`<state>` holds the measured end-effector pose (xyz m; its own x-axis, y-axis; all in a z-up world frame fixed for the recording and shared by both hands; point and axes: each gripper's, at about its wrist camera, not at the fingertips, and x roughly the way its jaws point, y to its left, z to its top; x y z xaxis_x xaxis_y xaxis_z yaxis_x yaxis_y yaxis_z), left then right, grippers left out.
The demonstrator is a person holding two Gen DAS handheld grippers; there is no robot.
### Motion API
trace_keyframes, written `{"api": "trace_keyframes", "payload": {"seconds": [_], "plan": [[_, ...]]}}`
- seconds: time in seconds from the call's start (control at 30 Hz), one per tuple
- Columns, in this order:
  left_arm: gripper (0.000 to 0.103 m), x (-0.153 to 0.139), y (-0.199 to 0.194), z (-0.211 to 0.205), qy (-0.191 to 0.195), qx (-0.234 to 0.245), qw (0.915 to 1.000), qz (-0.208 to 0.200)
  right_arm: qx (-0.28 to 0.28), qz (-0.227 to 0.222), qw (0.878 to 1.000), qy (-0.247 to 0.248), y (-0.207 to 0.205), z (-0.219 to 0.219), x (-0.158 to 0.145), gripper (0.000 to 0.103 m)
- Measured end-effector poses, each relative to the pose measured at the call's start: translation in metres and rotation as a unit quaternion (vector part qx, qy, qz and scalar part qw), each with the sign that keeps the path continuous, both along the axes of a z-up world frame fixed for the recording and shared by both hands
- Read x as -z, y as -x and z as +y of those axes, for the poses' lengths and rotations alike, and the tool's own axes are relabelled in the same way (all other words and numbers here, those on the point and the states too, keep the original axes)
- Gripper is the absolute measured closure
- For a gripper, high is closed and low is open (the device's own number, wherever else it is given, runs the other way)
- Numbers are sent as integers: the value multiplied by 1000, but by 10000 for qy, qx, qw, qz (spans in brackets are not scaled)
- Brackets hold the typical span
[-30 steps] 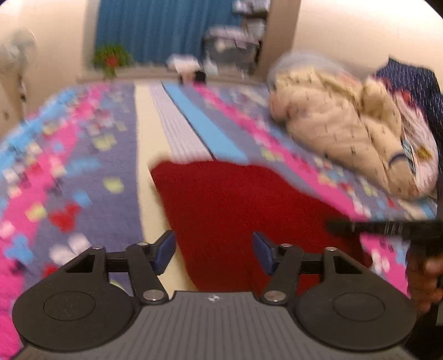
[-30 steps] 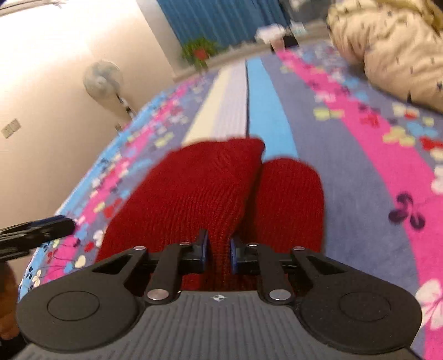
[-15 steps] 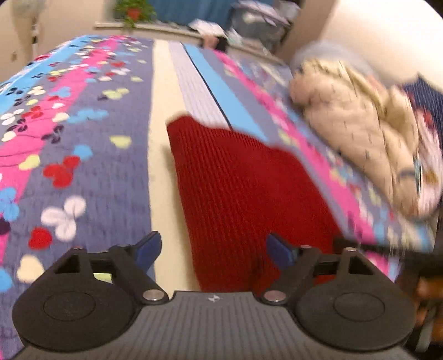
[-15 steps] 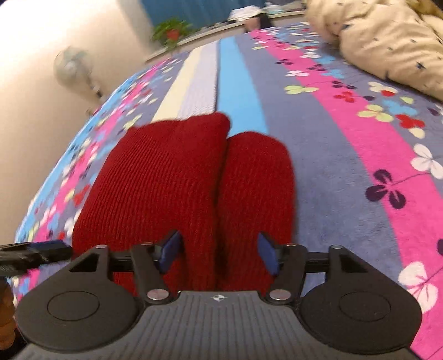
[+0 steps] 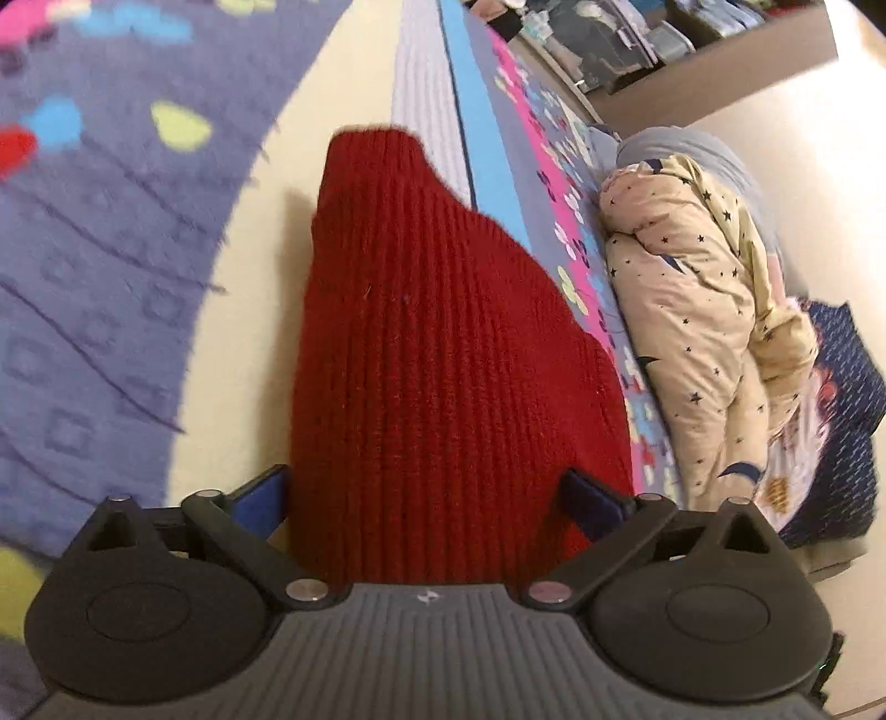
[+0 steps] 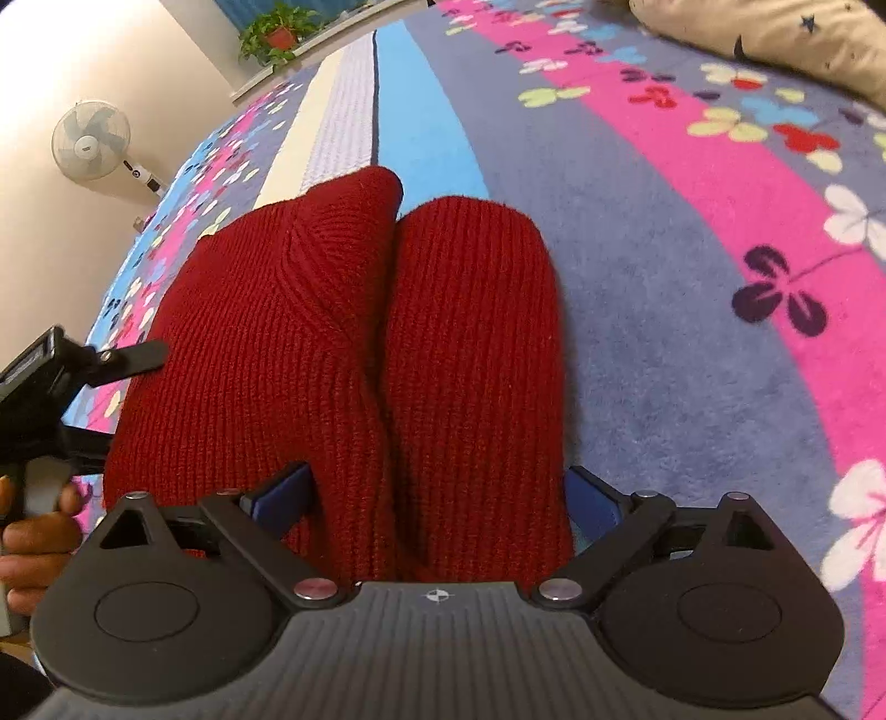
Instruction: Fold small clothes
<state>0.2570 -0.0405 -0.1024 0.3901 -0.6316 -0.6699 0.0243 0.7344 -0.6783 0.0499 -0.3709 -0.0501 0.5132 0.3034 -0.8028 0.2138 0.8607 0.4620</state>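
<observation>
A dark red knit garment (image 5: pixel 443 360) lies on the bed, folded lengthwise; in the right wrist view it shows as two side-by-side lobes (image 6: pixel 354 343). My left gripper (image 5: pixel 426 498) hangs low over its near end, jaws opening wide, the knit lying between the blue pads (image 5: pixel 260 501) without being pinched. My right gripper (image 6: pixel 437 493) straddles the garment's near edge, its jaws opening too and its pads (image 6: pixel 282 493) clear of the cloth. A hand (image 6: pixel 33 531) holding the left gripper's handle shows at the left edge of the right wrist view.
A floral striped blanket (image 6: pixel 664 277) covers the bed. To the right lie a bunched cream quilt with stars (image 5: pixel 692 310) and a dark blue pillow (image 5: pixel 841 399). A standing fan (image 6: pixel 91 141) and a potted plant (image 6: pixel 277 30) stand past the bed's far left.
Both pairs of jaws have spread wide; the right pair was nearly shut at the knit's near edge. The left gripper rolled, sank and came close over the garment. The right one dipped slightly.
</observation>
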Motion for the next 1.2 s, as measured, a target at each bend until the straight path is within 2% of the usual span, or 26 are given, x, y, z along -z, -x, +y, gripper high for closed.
{"api": "trace_keyframes", "payload": {"seconds": [0.17, 0.23, 0.27, 0.3, 0.4, 0.47, 0.57, 0.8, 0.87, 0.97, 1.03, 1.07, 1.13, 1.2], "plan": [[0, 18, -19, -5, 269, 24, 9995, 176, 31, 84, 9997, -239, -4, -1, 5, 5], [8, 17, -22, -6, 196, -16, 9997, 161, -12, 85, 9996, -250, -7, 2, 6, 7], [15, 13, -21, -8, 50, -3, 10000, 61, -65, 53, 9997, -237, -8, 4, 5, 12], [23, 8, -18, -10, -106, 25, 9999, -92, -118, -28, 9996, -240, -9, 6, 4, 23], [33, -6, -9, -6, -207, -14, 9994, -293, -128, -193, 9992, -319, -12, 11, -1, 39], [35, -18, -7, 1, -248, -50, 9989, -403, -93, -253, 9989, -388, -15, 13, -3, 44], [35, -47, -3, 25, -536, -127, 9965, -621, -236, -431, 9967, -641, -22, 26, -6, 52], [34, -82, 2, 114, -911, -428, 9931, -603, -1141, -978, 9831, -1045, -41, 93, -22, 56], [33, -85, 2, 135, -892, -646, 9922, -575, -1336, -1092, 9791, -1081, -47, 111, -25, 57], [28, -76, -4, 154, -990, -699, 9916, -460, -1518, -1193, 9763, -973, -52, 131, -26, 58], [27, -70, -8, 163, -1383, -866, 9865, -144, -1526, -1070, 9787, -864, -54, 137, -22, 60], [28, -73, -5, 168, -1699, -1030, 9800, -106, -1545, -944, 9797, -860, -56, 138, -18, 58], [27, -94, 11, 175, -2048, -1333, 9680, -571, -1592, -800, 9793, -964, -56, 138, -15, 54], [27, -116, 35, 178, -2081, -1301, 9640, -1020, -1580, -846, 9807, -786, -52, 137, -18, 51]]}}
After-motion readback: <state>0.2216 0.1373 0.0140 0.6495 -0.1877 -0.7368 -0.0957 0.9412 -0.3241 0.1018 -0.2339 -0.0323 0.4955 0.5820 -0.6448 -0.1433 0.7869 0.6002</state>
